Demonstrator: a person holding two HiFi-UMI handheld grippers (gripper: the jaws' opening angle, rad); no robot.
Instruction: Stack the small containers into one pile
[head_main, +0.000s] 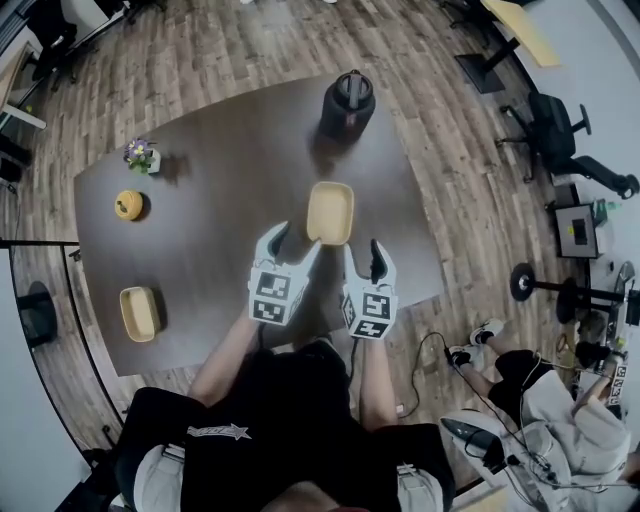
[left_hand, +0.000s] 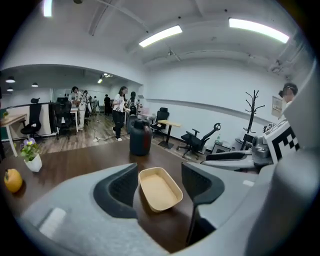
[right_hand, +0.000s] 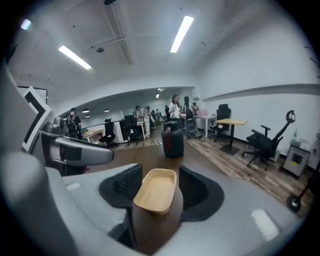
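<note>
One tan oblong container lies on the middle of the dark table; a second tan container lies far to the left, near the front edge. My left gripper hovers just short of the middle container's near left corner, jaws open. My right gripper is open too, beside its near right corner. In the left gripper view the container lies ahead between the open fingers, untouched. The right gripper view shows the same container framed by its fingers, with nothing gripped.
A black jug stands at the table's far edge behind the middle container. A small flower pot and a yellow-orange fruit-like object sit at the far left. A person sits on the floor to the right, among office chairs.
</note>
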